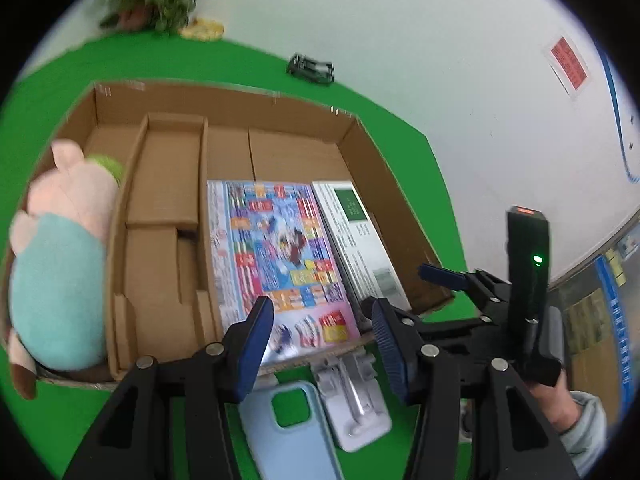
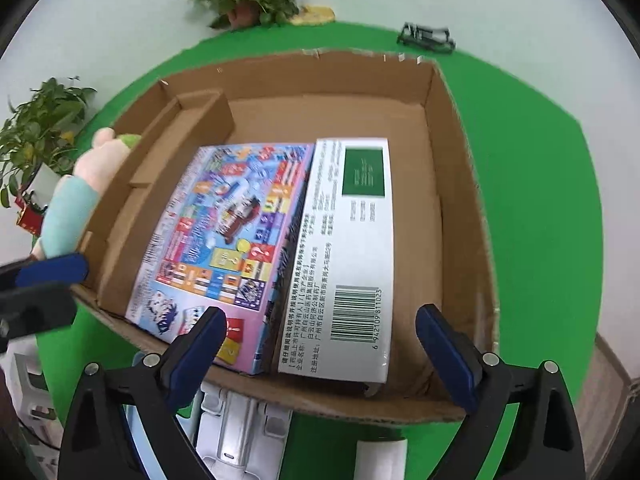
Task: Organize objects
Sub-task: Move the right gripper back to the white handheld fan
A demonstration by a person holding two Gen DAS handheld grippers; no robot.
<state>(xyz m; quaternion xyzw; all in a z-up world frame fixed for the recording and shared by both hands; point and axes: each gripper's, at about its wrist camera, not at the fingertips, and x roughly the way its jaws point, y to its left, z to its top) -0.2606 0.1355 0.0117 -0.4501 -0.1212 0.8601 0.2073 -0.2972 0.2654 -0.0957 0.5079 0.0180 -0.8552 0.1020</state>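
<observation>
The white carton (image 2: pixel 352 256), lying just ahead between the right tool's fingers, bears a barcode numbered 6 942109 811023.

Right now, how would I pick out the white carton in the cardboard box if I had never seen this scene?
Find the open cardboard box on the green table cover. In its large right-hand compartment two flat packages lie side by side. The white carton is the right one, plain white with a dark green panel and a barcode, unlike the colourful board game box touching its left side.
</observation>
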